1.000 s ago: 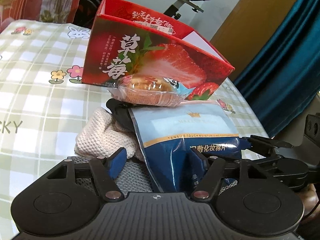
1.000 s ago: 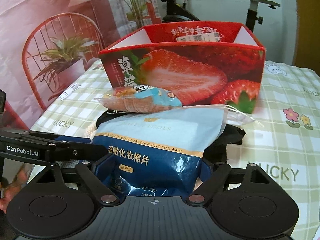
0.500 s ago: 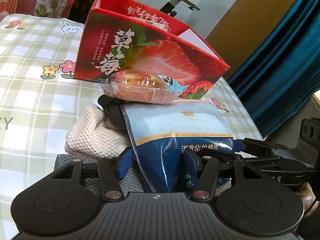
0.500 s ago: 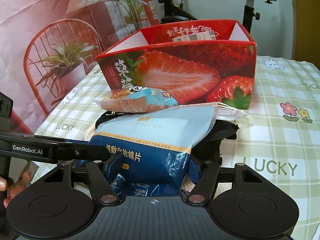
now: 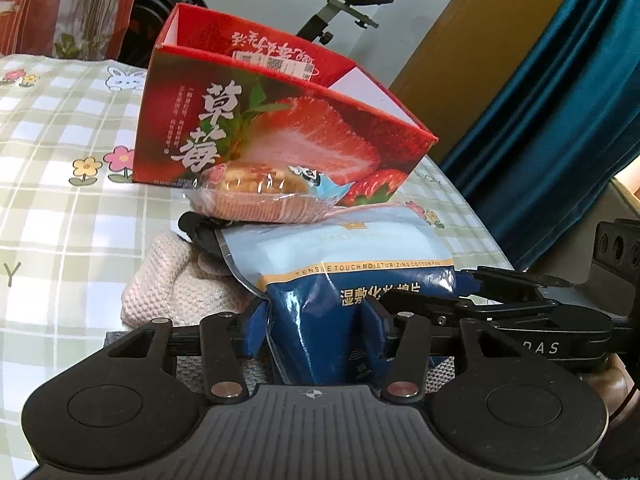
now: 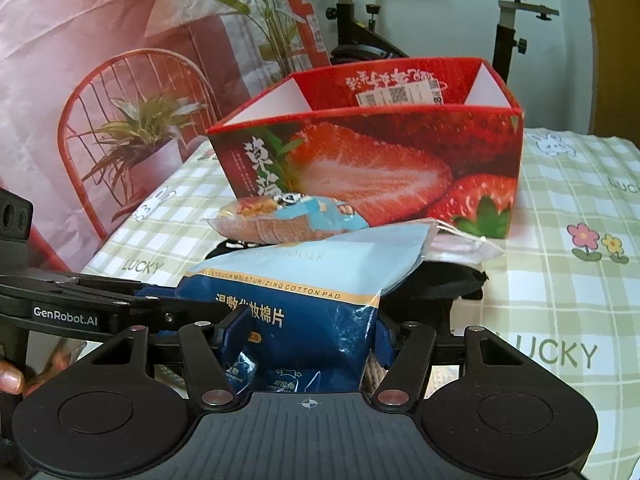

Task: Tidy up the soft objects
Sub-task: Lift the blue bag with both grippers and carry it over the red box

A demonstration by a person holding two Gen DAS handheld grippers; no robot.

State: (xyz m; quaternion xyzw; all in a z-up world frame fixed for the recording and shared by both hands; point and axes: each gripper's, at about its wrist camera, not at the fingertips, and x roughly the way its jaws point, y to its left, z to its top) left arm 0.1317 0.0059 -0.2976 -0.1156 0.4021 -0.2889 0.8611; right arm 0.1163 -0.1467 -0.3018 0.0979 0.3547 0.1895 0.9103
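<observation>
Down between both pairs of blue fingers sits the cotton pad bag (image 5: 340, 280), its lower end hidden behind each gripper body. Both grippers are closing on it: the left gripper (image 5: 316, 332) pinches its creased blue bottom corner, and the right gripper (image 6: 304, 340) squeezes the same bag from the other side. Left of the left fingers (image 5: 254, 326) a cream knitted cloth (image 5: 172, 280) pokes out, its rest buried under the bag. Ahead of the fingertips a wrapped pastry (image 5: 260, 196) rests on the pile, touching the bag's far edge, over something black I cannot identify. Beyond stands the open strawberry box (image 6: 372, 168) on the checked tablecloth (image 6: 568, 288)
</observation>
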